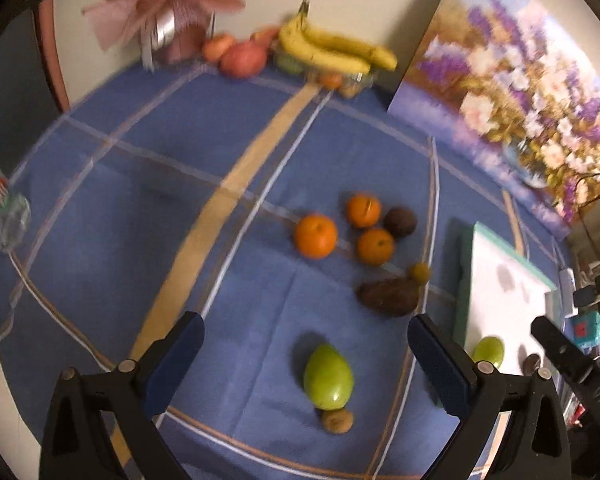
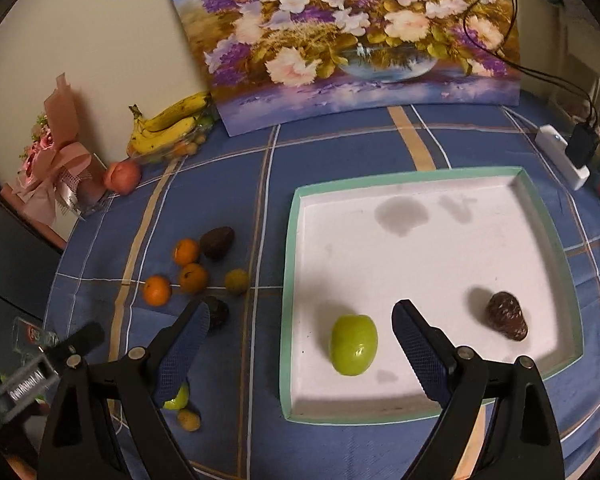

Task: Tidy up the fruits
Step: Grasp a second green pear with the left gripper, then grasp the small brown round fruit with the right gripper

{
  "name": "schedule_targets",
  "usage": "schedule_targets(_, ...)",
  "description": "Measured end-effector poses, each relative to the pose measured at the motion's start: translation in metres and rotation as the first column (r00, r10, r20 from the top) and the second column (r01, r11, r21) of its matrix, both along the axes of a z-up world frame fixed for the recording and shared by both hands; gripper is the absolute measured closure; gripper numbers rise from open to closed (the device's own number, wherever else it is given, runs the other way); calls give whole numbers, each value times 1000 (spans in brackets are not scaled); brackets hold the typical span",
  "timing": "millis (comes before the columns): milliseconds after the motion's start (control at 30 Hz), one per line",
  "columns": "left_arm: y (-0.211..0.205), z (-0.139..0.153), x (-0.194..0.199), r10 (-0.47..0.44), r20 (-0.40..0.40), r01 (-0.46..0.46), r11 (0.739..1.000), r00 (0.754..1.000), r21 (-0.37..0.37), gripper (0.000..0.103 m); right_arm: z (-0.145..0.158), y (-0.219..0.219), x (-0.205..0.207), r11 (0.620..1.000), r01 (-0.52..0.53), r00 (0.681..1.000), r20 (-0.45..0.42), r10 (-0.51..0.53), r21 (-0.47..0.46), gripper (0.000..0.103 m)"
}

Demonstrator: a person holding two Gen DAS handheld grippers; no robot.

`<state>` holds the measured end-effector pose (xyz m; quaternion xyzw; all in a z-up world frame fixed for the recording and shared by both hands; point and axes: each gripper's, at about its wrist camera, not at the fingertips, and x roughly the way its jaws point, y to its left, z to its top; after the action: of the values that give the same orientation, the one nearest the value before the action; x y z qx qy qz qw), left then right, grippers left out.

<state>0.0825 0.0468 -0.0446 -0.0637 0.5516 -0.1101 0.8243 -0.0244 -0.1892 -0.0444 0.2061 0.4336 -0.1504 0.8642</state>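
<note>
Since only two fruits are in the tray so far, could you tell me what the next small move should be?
Probably lower the open left gripper over the green oval fruit lying between its fingers on the blue cloth; the white green-rimmed tray has room.

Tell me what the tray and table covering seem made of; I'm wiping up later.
Tray: probably cardboard or foam, matte white inside with a green rim; dark stains suggest it absorbs. Table covering: woven fabric, blue plaid, matte, with fold creases.
</note>
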Motion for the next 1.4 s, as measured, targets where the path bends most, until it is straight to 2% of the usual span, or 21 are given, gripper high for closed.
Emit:
schedule_targets(133,-5,-24,0,-29,-97,29,1000,995,-4,4,-9,-1,2,999,14,999,-31,-13,32,10)
schedule_targets(200,-10,-33,-1,-49,-134,47,999,990,-17,15,-13,-1,2,999,13,999,-50,-11,36,10)
schedule_targets(267,-14,-41,-3,-64,-165,64,998,984,-8,19,-15,0,3,999,13,998,-63,-11,34,10)
schedule_targets(333,-19,-47,-4,-80,-189,81,997,979,-2,28,-18,0,2,999,14,997,-73,-11,37,10)
schedule_targets(400,-21,-50,-5,-87,-205,86,996,975,-13,39,-19,0,3,999,13,997,-82,-10,38,11)
schedule_targets(733,-36,-64,-6,-103,-254,99,995,962,-29,55,-21,2,4,999,-2,995,-99,6,37,13)
schedule_targets(767,-37,-65,-5,-105,-259,100,994,960,-33,61,-21,3,4,999,-4,995,-100,8,37,13)
schedule_targets(900,-32,-65,-4,-102,-254,96,995,962,-36,61,-22,4,5,999,-11,994,-106,14,33,13)
schedule_targets(1000,-21,-60,-2,-60,-240,56,998,969,-24,61,-24,6,6,999,-20,993,-113,23,33,13)
schedule_targets(1100,-10,-52,-1,-19,-207,22,1000,978,12,61,-26,13,10,998,-53,990,-127,57,31,13)
schedule_targets(1133,-8,-48,0,-7,-185,15,999,983,43,61,-28,17,12,997,-71,988,-136,74,28,14)
schedule_targets(1200,-8,-40,1,-3,-133,19,993,991,116,61,-30,25,15,994,-102,983,-149,105,26,21)
schedule_targets(1233,-5,-38,2,0,-122,16,992,992,124,61,-32,30,18,993,-119,980,-157,122,27,26)
schedule_targets(1333,8,-34,6,34,-118,-21,994,992,104,61,-39,44,22,984,-172,967,-184,176,41,29)
schedule_targets(1400,18,-32,7,54,-109,-41,992,993,120,61,-43,53,25,977,-205,958,-195,212,57,33)
